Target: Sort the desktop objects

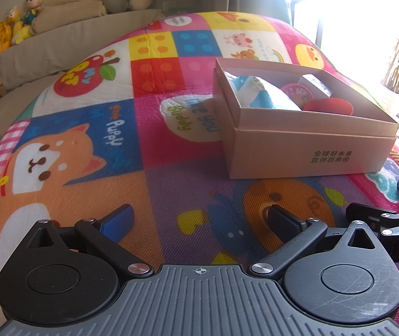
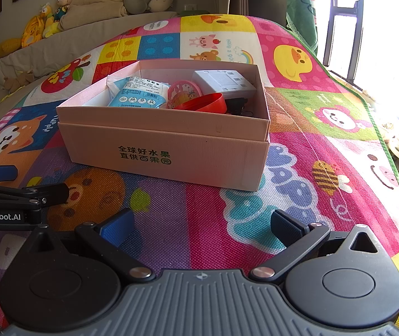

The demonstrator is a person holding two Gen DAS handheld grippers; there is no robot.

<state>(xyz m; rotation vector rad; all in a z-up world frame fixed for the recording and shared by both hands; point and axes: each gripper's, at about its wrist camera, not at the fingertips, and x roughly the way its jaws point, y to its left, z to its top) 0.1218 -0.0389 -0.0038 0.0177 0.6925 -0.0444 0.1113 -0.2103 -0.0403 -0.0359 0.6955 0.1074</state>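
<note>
- found both the left gripper (image 1: 199, 218) and right gripper (image 2: 202, 224) spread wide, holding nothing.
- saw the cardboard box (image 2: 171, 140) on the play mat (image 2: 171, 224), ahead of both jaws, holding a tissue pack (image 2: 139, 95), red bowl (image 2: 205, 103), white box (image 2: 223, 82).
- judged the right gripper nearer, squarer to it.

left tongs (image 1: 199, 219) open, empty; box (image 1: 305, 151) ahead

Both my wrist views sit low, facing forward; ahead of each pair of jaws, near, they share the open pink cardboard box (image 1: 305, 151) (image 2: 165, 151).
</note>
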